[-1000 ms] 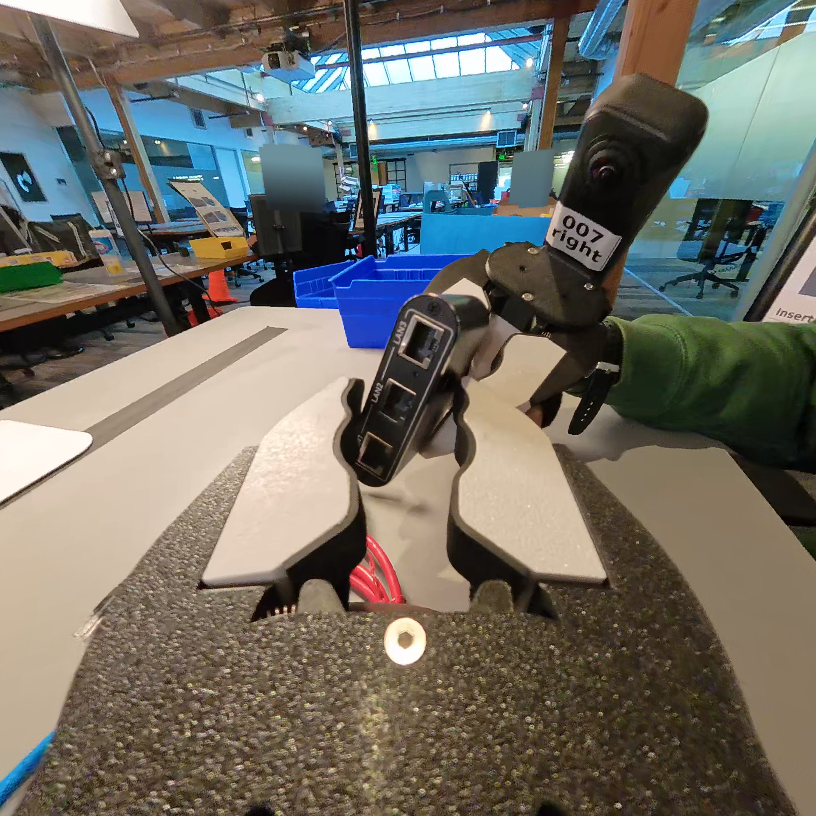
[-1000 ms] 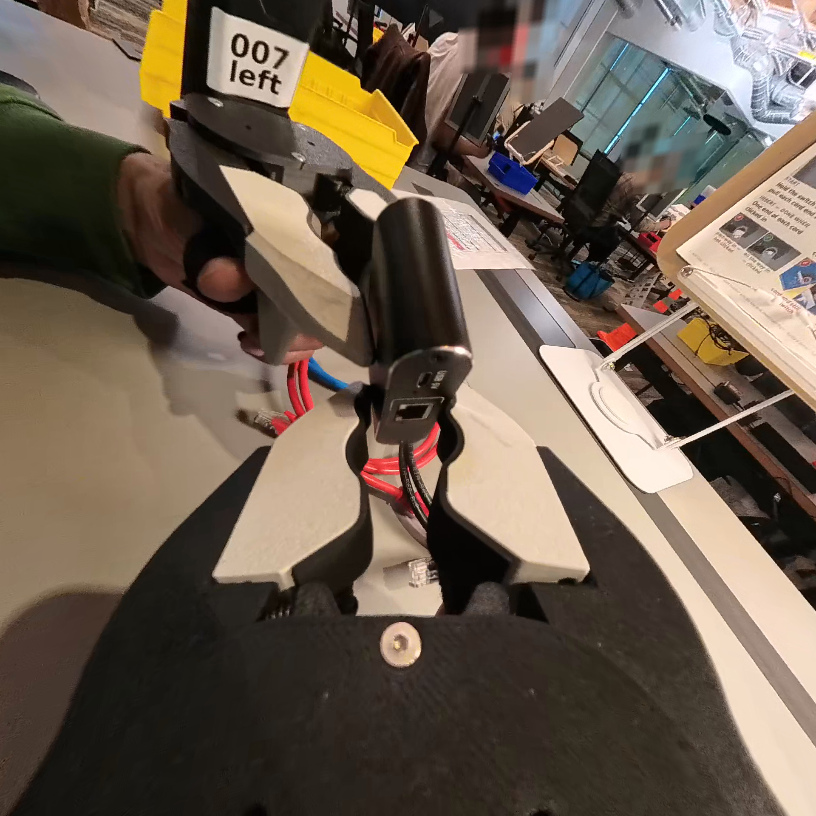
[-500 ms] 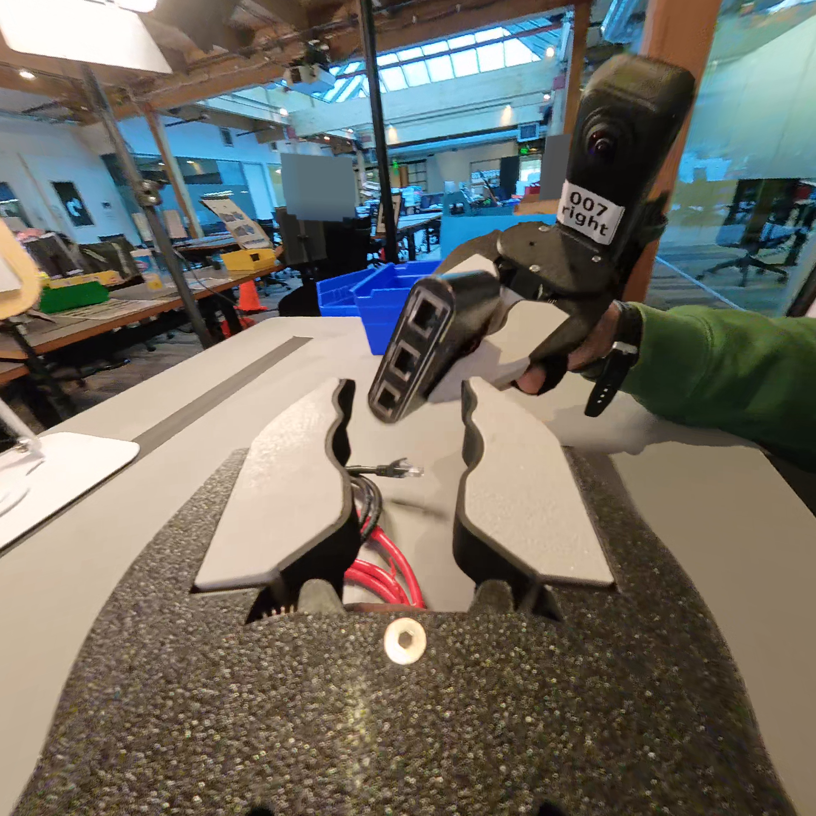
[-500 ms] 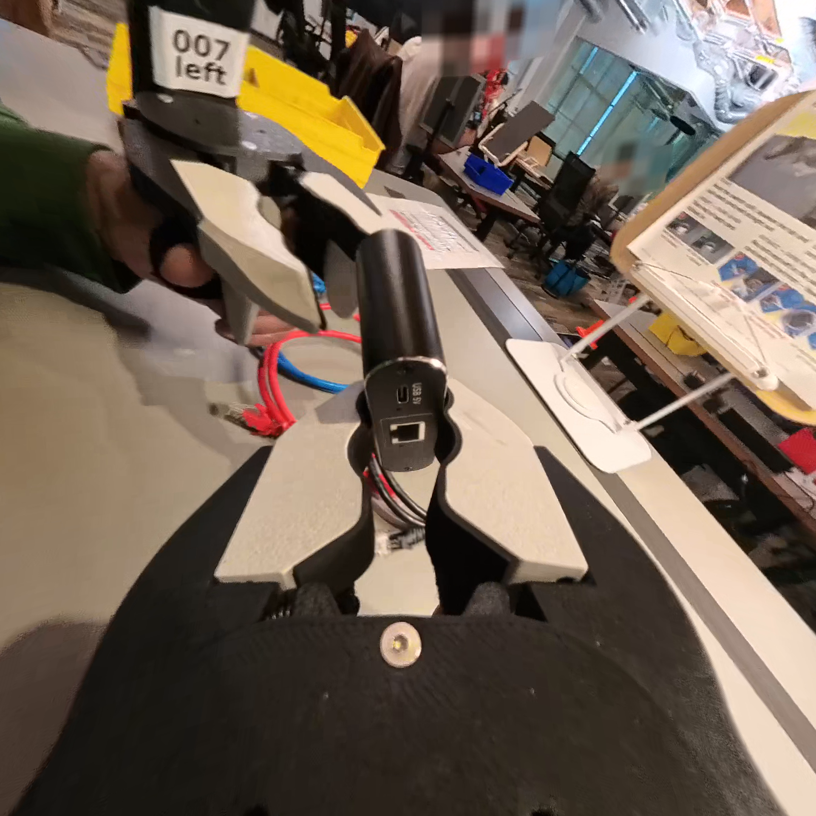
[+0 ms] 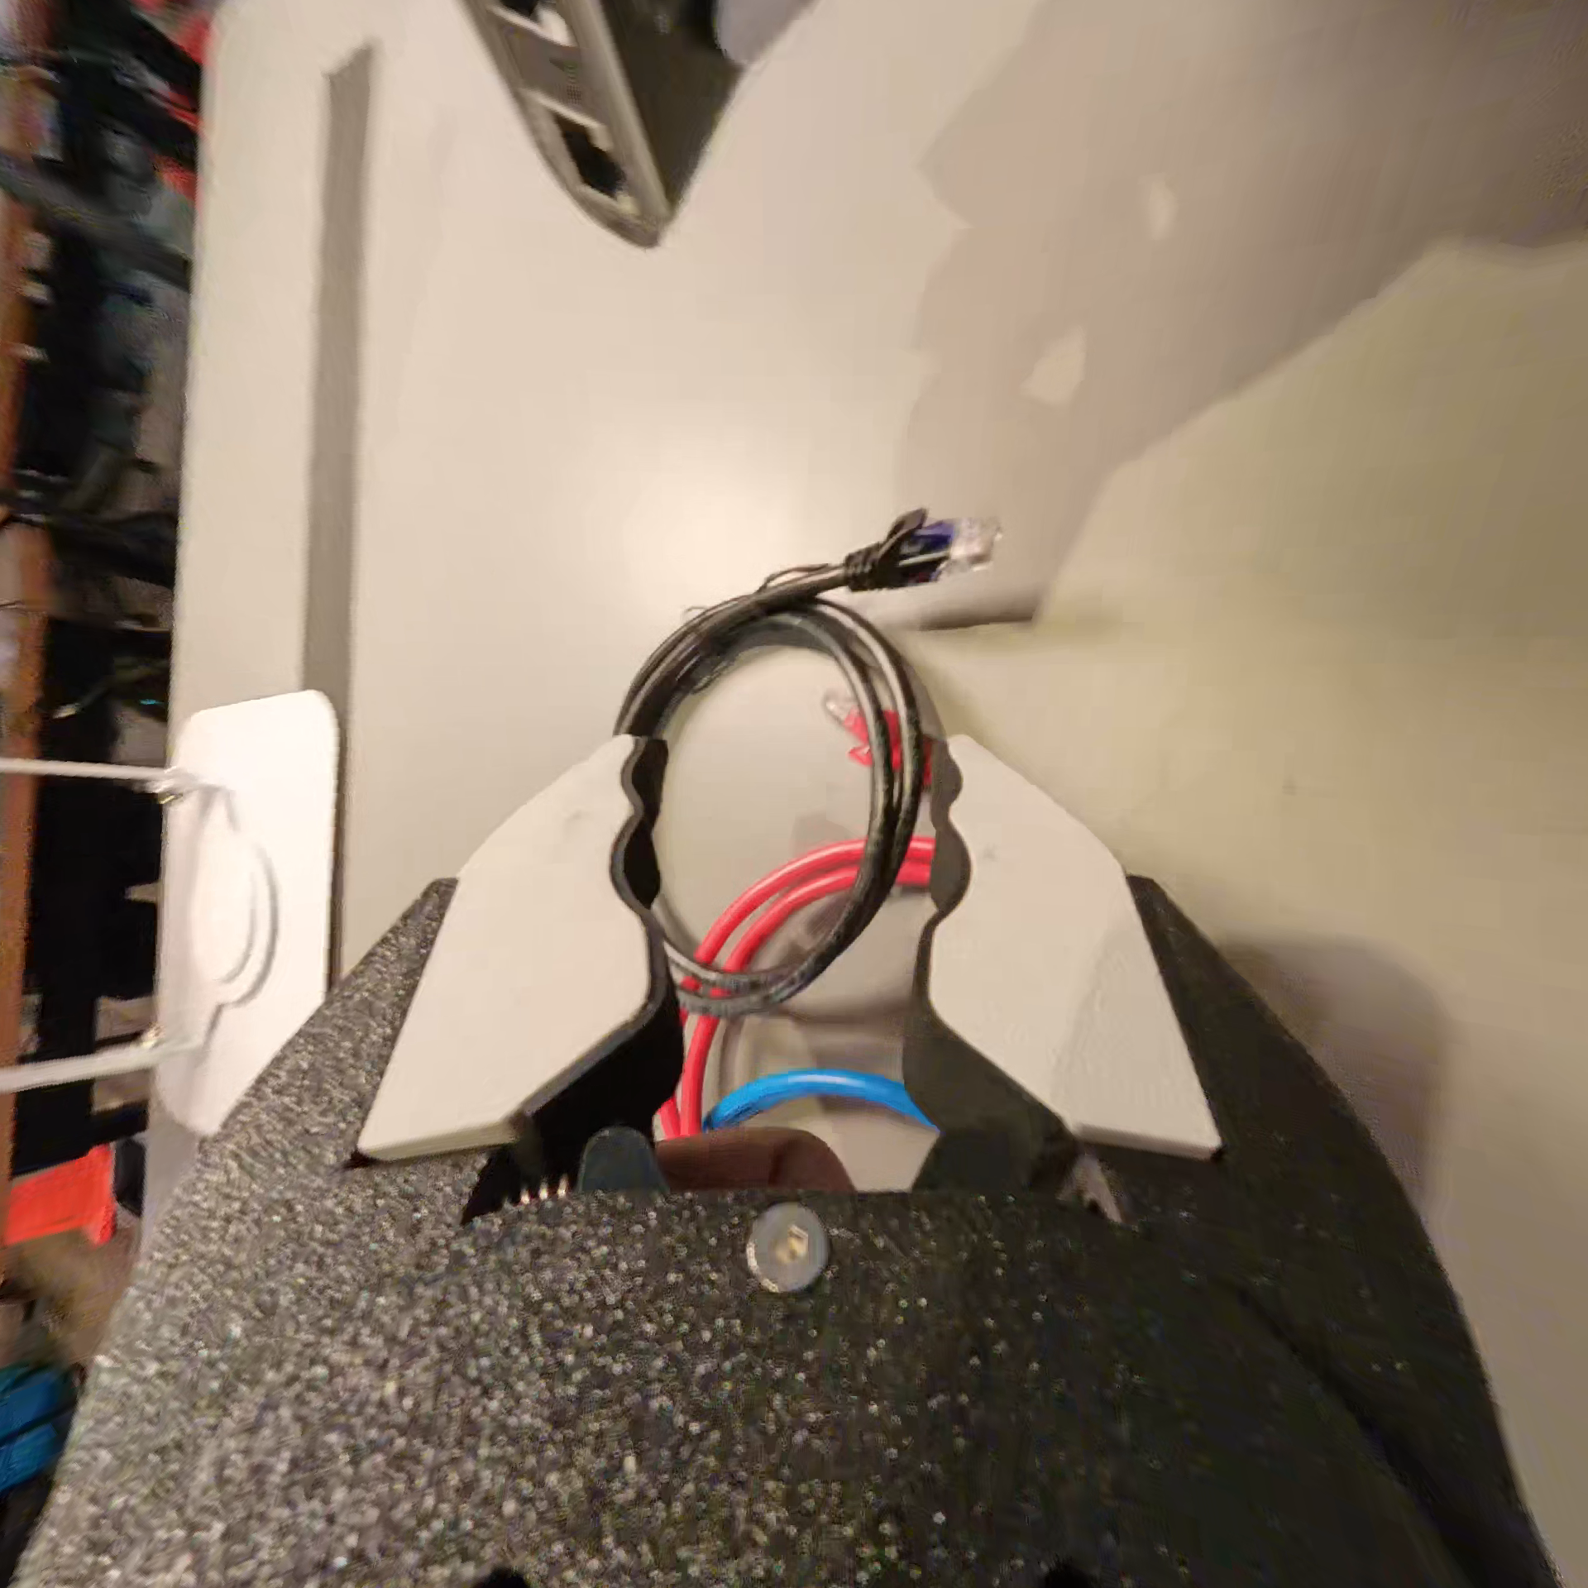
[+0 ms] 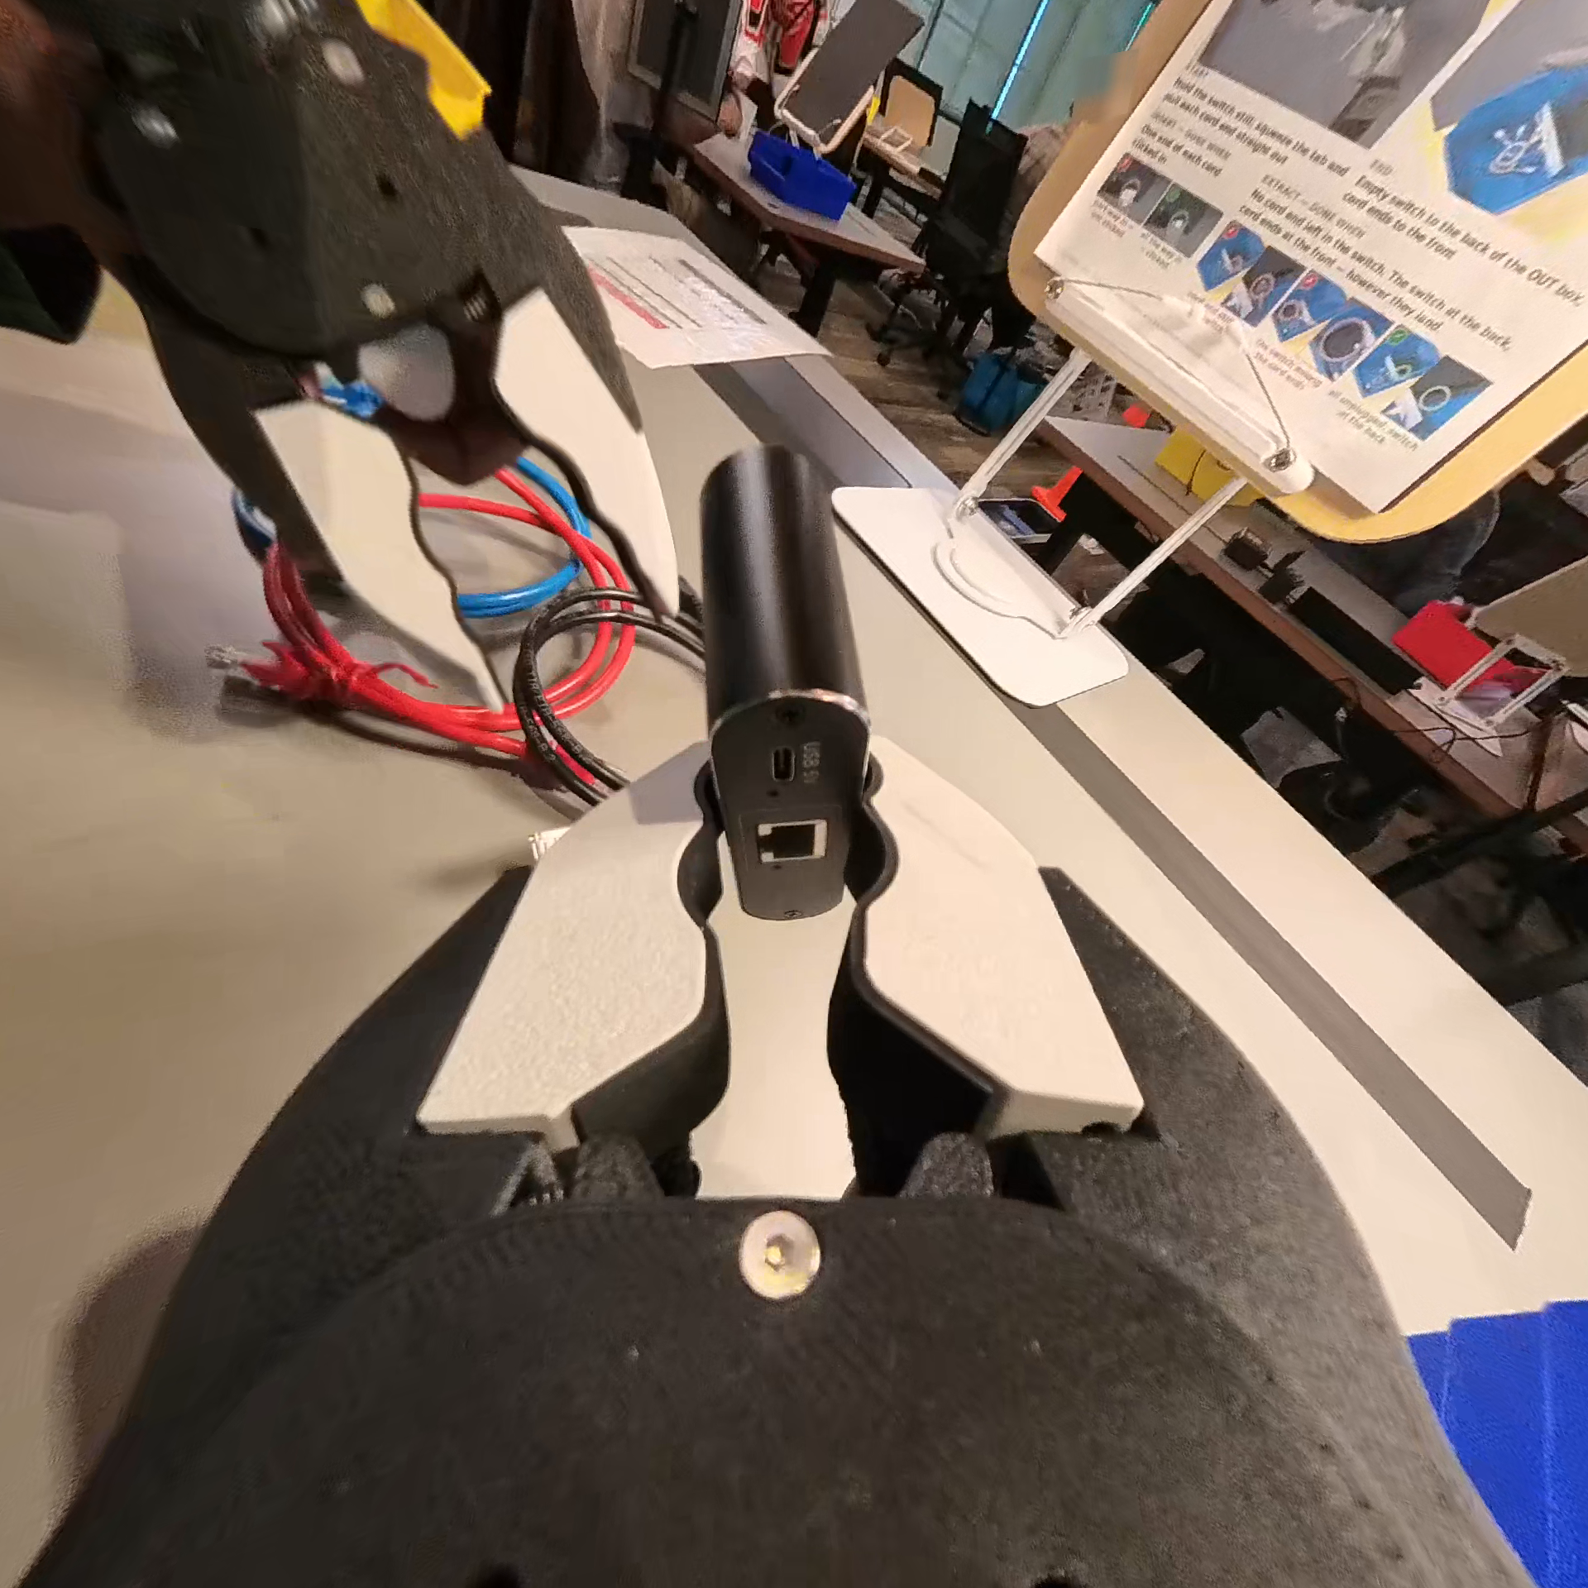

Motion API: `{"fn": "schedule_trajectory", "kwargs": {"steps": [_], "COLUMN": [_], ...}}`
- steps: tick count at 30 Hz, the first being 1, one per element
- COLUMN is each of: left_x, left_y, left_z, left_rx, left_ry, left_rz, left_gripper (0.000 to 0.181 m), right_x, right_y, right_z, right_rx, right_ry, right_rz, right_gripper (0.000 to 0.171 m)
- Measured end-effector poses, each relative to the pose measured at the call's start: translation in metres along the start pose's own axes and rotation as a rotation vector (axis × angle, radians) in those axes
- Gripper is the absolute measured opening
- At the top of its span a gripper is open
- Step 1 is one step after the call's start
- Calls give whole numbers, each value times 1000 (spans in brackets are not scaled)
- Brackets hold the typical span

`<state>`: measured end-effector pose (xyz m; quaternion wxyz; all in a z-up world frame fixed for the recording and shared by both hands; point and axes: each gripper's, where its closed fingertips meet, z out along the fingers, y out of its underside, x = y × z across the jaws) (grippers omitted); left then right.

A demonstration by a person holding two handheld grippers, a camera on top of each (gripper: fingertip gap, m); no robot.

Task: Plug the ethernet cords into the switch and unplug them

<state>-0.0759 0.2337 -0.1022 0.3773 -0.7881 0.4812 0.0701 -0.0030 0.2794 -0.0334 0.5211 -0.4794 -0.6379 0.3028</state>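
My right gripper is shut on the rear end of the black cylindrical switch, held above the table with its single-port end facing the camera. The switch's multi-port face shows at the top of the left wrist view. My left gripper is open and points down at the table, its fingers on either side of a coiled black ethernet cord whose clear plug lies just beyond. A red cord and a blue cord lie under it. The left gripper also shows in the right wrist view.
A white stand base carries a tilted instruction board at the table's far edge. A paper sheet lies farther back. A blue bin corner sits near the right gripper. The red and blue cords lie coiled left of the switch. About 11 centimeters separates my left fingertips from my right.
My left gripper has drawn away from the switch's port end, tipped down over the cords and opened wider. The right gripper has kept hold of the switch.
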Motion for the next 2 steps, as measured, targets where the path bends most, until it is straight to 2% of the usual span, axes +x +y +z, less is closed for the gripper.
{"fn": "schedule_trajectory", "kwargs": {"steps": [2], "left_x": [7], "left_y": [-7], "left_z": [9], "left_rx": [-30], "left_ry": [75], "left_rz": [15], "left_gripper": [64], "right_x": [2], "right_y": [-3], "right_z": [-3], "right_rx": [10], "right_ry": [4], "right_rz": [4], "right_gripper": [26]}}
